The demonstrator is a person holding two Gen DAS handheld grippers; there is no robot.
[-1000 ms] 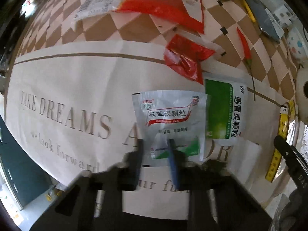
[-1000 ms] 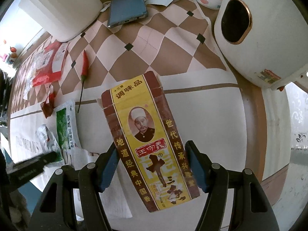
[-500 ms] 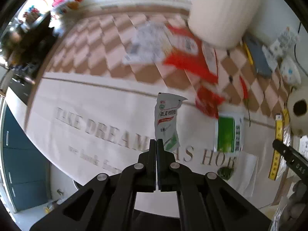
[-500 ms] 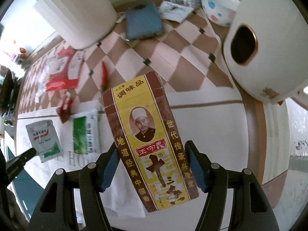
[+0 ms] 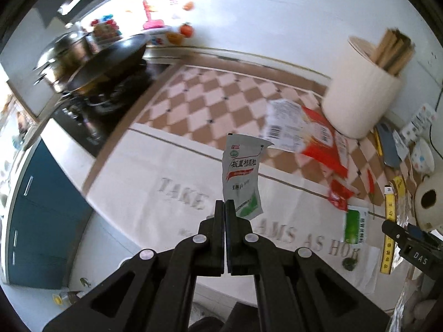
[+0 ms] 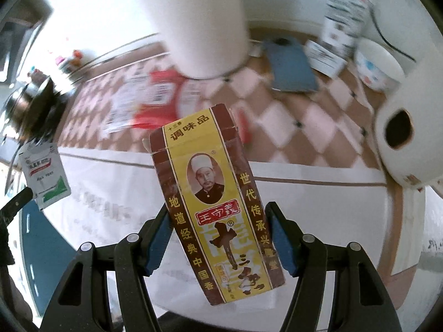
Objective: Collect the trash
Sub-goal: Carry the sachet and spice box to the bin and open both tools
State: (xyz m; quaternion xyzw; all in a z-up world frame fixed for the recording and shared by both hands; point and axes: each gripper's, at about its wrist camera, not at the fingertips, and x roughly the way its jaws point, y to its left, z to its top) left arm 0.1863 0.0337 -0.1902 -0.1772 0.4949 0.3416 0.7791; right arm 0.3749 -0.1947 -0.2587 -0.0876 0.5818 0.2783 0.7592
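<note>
My left gripper [image 5: 225, 207] is shut on the bottom edge of a white sachet [image 5: 242, 174] with red and green print, held upright above the counter; the sachet also shows in the right wrist view [image 6: 44, 174]. My right gripper [image 6: 218, 221] is shut on a yellow and brown spice box [image 6: 216, 202], held up off the counter. On the counter lie a green and white sachet [image 5: 355, 225], a torn red wrapper [image 5: 339, 196], a large red and white bag [image 5: 307, 135] and a red chili [image 5: 371, 182].
A white utensil crock [image 5: 360, 96] stands at the back right, with a phone [image 6: 290, 66], a dotted bowl [image 6: 379, 66] and a white appliance [image 6: 409, 138] near it. A wok on a stove [image 5: 108, 63] is at the left. A yellow tape measure [image 5: 389, 227] lies at the right edge.
My left gripper closed on the white sachet and lifted it off the counter, tilting the view up. My right gripper also rose with the spice box still in it.
</note>
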